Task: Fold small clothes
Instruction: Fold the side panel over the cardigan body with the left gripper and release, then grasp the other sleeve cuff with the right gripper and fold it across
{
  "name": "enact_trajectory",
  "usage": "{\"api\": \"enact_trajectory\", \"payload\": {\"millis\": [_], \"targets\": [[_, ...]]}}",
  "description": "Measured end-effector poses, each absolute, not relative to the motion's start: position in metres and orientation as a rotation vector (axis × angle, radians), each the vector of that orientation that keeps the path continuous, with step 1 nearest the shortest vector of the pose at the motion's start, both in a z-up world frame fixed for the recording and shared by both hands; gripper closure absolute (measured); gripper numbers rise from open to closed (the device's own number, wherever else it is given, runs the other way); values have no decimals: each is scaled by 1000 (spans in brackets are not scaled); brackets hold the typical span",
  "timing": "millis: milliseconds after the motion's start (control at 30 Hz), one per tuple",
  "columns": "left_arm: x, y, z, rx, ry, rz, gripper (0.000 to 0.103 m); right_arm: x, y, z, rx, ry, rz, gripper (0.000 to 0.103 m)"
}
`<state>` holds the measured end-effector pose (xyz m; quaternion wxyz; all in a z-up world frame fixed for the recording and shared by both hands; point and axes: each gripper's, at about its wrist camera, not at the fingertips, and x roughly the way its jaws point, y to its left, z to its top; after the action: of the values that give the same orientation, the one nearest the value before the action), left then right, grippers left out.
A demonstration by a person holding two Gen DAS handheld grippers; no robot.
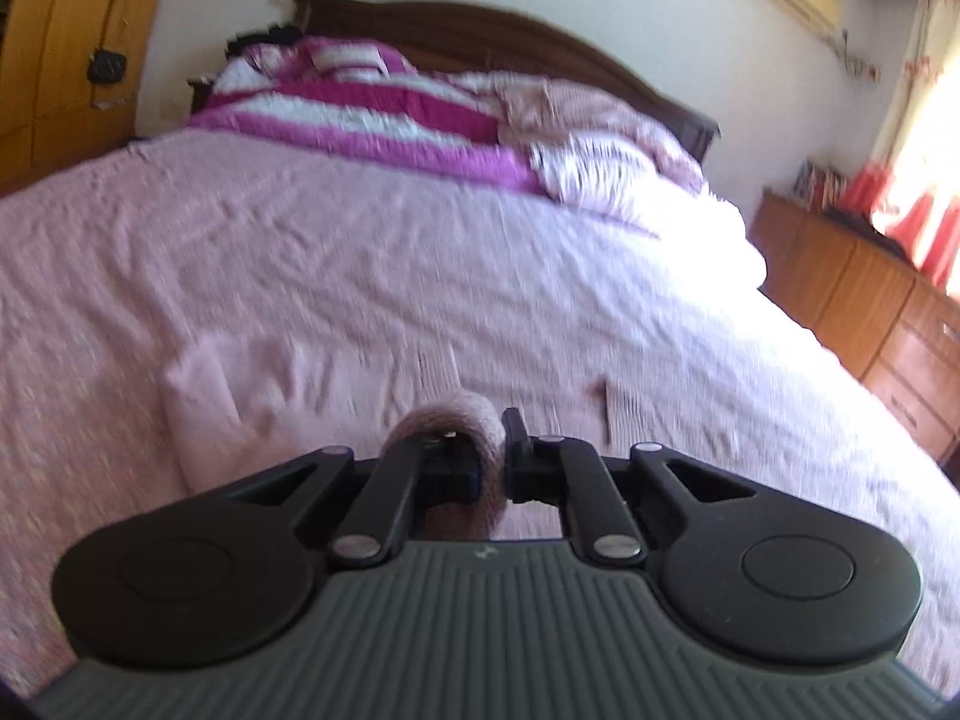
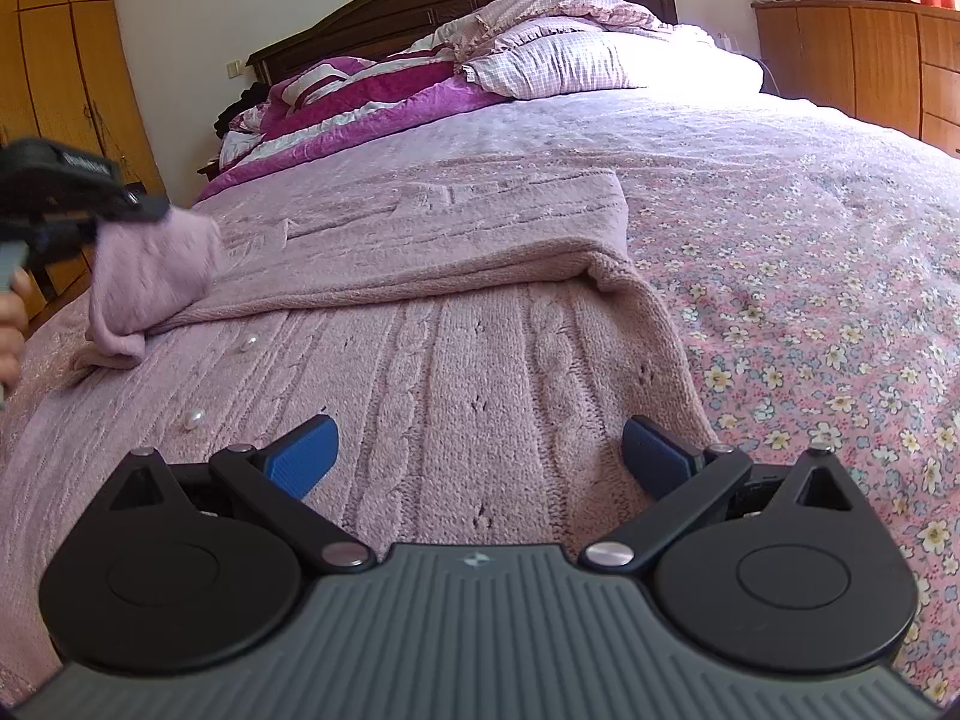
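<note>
Since it's a chunky cable-knit, the pink sweater (image 2: 456, 324) will handle soft and floppy with a bit of weight: it drapes, stretches under pull, and won't hold a crease sharply. It lies spread on the floral bedspread (image 2: 810, 276), upper part already doubled over the body, with pearl buttons (image 2: 195, 418) along the left placket.

Left gripper (image 1: 501, 456) is clamped on a sleeve cuff (image 2: 150, 282); the right wrist view shows that sleeve lifted off the knit at the left edge, a hand (image 2: 12, 324) behind it. Right gripper (image 2: 480, 450) sits jaws wide apart just above the lower body of the sweater, nothing between the pads.

Grab advice: pinch edges, cuffs or hem ribbing, where the knit is doubled and won't slip. Avoid the buttons; they could snag or pop. Lift low and drag little, or the fold underneath shifts.

Writing: there's a small white label on the left gripper's body in the right wrist view, probably a brand mark, but too blurred to read. Small logo on each grey gripper housing, not legible either.
</note>
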<state>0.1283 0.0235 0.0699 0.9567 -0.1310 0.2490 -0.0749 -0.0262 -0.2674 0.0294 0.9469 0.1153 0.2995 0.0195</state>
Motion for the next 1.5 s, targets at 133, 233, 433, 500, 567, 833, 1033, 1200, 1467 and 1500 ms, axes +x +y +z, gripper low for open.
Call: {"api": "enact_trajectory", "payload": {"millis": [133,233,433,500,567,833,1033,1200,1467,1500], "targets": [[124,15,56,-204,572,-208,58,-26,-266,29,220,609,43,0],[111,10,52,-135,579,-213,45,-25,-265,29,219,610,42,0],[90,19,44,-80,650,-200,43,-22,-266,31,225,624,40,0],[80,26,42,-78,664,-194,42,-19,-266,33,233,635,38,0],[71,33,43,-63,665,-177,42,-15,-266,36,246,649,37,0],[48,64,46,5,640,-61,42,1,-254,64,291,665,122,0],[56,91,39,-32,652,8,42,35,-220,86,280,680,253,0],[70,103,34,-36,628,62,42,76,-187,92,286,719,346,0],[90,107,15,-59,669,87,40,131,-151,79,417,821,345,7],[91,106,15,-43,666,86,40,135,-148,78,430,830,342,9]]}}
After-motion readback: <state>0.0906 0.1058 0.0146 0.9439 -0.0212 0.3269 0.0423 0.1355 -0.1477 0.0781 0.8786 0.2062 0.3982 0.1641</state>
